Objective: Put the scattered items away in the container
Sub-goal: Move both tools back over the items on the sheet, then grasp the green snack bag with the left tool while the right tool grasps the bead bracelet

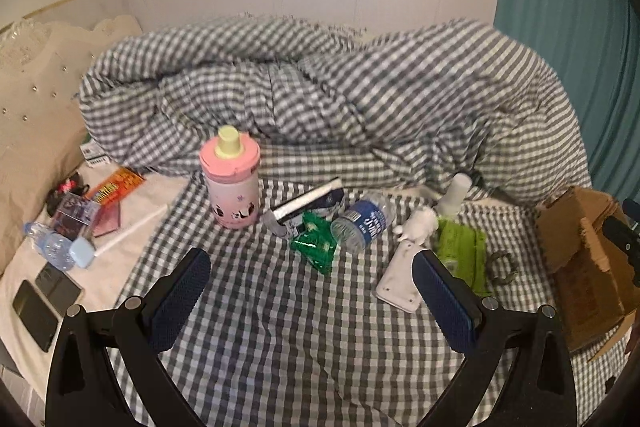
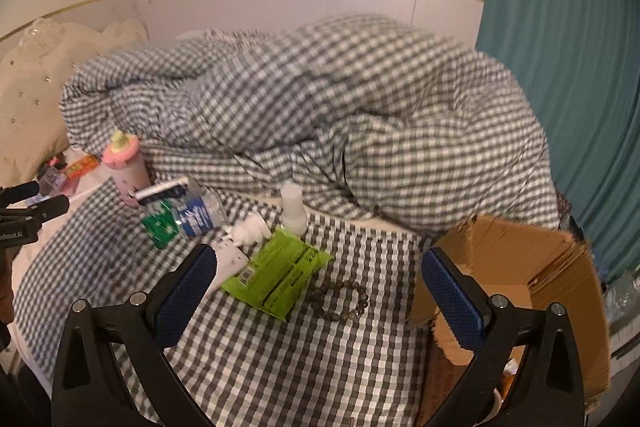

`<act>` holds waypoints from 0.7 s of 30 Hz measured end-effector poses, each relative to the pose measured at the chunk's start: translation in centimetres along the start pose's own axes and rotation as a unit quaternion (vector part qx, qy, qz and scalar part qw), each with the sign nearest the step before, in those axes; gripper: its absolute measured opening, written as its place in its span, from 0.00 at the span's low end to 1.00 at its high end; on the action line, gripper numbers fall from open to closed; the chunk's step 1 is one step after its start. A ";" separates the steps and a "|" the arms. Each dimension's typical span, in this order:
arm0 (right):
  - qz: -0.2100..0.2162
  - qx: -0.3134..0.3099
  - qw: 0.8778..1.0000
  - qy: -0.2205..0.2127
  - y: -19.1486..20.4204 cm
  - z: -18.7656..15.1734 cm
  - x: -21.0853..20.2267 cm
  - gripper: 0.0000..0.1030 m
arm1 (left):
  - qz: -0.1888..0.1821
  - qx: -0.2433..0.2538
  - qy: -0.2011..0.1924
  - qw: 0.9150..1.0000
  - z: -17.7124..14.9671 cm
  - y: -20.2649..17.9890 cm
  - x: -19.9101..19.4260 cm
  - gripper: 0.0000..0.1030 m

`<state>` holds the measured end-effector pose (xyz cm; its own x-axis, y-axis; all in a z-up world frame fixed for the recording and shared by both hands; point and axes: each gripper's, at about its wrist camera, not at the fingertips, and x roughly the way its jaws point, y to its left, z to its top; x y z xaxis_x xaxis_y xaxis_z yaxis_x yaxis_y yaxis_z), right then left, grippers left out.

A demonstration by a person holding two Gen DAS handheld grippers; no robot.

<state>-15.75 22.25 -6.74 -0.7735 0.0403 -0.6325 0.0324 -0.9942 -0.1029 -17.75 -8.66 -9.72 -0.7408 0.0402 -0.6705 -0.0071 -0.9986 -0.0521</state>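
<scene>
Hovering over the grey-checked bed sheet (image 2: 280, 367), I hold both jaws wide and empty. The brown cardboard box (image 2: 520, 267) sits open by my right gripper (image 2: 318, 287). Ahead of my left gripper (image 1: 312, 287) stand the pink bottle (image 1: 232, 187), lime-green packet (image 2: 276, 273) and bead bracelet (image 2: 340, 301).

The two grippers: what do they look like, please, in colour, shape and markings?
The left gripper and the right gripper look alike: black plastic frames with triangular cut-outs, silver round bolts, and two long fingers faced with dark blue textured pads. In the right wrist view, the left gripper's black body bears partly cut-off white lettering. No cables or sleeves show.
</scene>
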 end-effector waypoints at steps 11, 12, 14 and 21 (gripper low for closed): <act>-0.014 0.019 0.997 0.072 -1.9 -2.9 8.3 1.00 | 0.013 0.017 0.028 0.999 -0.5 -0.3 7.8 1.00; -0.015 0.020 0.997 0.080 -2.0 -3.2 9.1 1.00 | 0.012 0.019 0.031 0.999 -0.6 -0.4 8.5 1.00; -0.018 0.020 0.995 0.091 -2.2 -3.7 10.4 1.00 | 0.008 0.024 0.038 0.999 -0.9 -0.5 10.4 1.00; -0.032 0.009 0.992 0.122 -2.6 -5.3 15.0 1.00 | 0.013 0.025 0.073 0.997 -1.5 -0.1 16.3 0.95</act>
<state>-24.02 25.99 -20.03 -0.5968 0.1244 -0.7927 -0.0242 -0.9903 -0.1372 -28.84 -7.83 -21.79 -0.6351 0.0147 -0.7723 -0.0249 -0.9997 0.0015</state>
